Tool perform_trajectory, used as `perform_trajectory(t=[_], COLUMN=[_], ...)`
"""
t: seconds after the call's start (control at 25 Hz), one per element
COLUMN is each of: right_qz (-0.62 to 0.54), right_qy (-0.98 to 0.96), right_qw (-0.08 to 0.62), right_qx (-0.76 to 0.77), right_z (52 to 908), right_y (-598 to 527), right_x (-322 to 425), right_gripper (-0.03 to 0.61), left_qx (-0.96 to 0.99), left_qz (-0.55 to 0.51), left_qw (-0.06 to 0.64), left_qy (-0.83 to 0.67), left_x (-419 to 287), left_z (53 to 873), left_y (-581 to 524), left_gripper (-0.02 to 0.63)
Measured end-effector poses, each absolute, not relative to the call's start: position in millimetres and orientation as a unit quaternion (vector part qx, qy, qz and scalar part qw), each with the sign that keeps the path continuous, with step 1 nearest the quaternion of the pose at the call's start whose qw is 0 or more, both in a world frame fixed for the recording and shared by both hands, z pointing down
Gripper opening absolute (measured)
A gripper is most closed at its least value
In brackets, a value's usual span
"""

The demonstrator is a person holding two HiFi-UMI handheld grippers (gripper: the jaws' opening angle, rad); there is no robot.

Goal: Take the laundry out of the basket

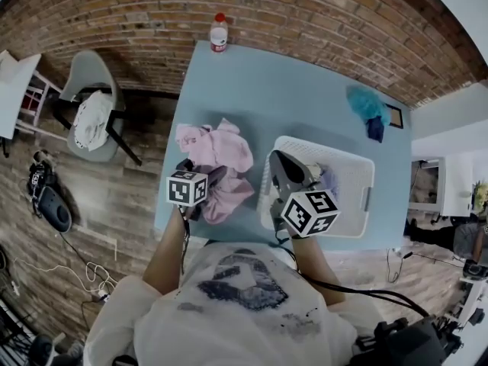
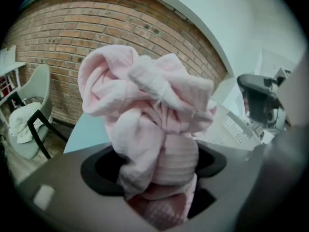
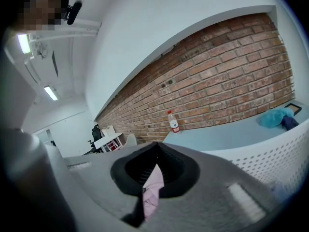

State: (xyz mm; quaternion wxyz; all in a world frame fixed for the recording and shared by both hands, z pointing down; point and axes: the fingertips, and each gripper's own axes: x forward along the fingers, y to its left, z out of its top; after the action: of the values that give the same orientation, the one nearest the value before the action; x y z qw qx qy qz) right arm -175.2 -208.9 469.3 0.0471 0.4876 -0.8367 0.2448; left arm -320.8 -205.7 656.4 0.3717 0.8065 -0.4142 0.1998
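A crumpled pink garment (image 1: 217,155) lies on the blue table (image 1: 290,82), left of the white perforated basket (image 1: 360,161). My left gripper (image 1: 213,183) sits at the garment's near edge. Its jaws stand wide and open, and the pink garment (image 2: 149,110) bulges up between them with dark gaps on both sides. My right gripper (image 1: 277,159) hangs over the basket's left rim, shut, with its tips (image 3: 155,146) meeting. A sliver of pink shows through the slot below them. Some pale lavender laundry (image 1: 328,180) lies inside the basket.
A teal and dark blue cloth (image 1: 367,107) lies at the table's far right by a small frame (image 1: 394,116). A water bottle (image 1: 219,33) stands at the far edge. A grey chair (image 1: 91,113) with white cloth stands left of the table, before a brick wall.
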Motion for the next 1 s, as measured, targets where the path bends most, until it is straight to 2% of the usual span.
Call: perform_trajectory(t=[0.4, 1.0], right_qz=[0.252, 0.254], right_qy=[-0.828, -0.828], right_qw=[0.049, 0.047], right_qx=[0.498, 0.497], right_z=[475, 473], right_y=[-214, -207], right_x=[-157, -150], right_gripper=[-0.003, -0.003], left_qx=[0.78, 0.77], left_qz=[0.24, 0.233], left_qw=[0.389, 0.365], left_qy=[-0.426, -0.468], left_x=[-321, -331], left_z=[702, 685], left_y=[-204, -213], left_gripper=[0.417, 0.417])
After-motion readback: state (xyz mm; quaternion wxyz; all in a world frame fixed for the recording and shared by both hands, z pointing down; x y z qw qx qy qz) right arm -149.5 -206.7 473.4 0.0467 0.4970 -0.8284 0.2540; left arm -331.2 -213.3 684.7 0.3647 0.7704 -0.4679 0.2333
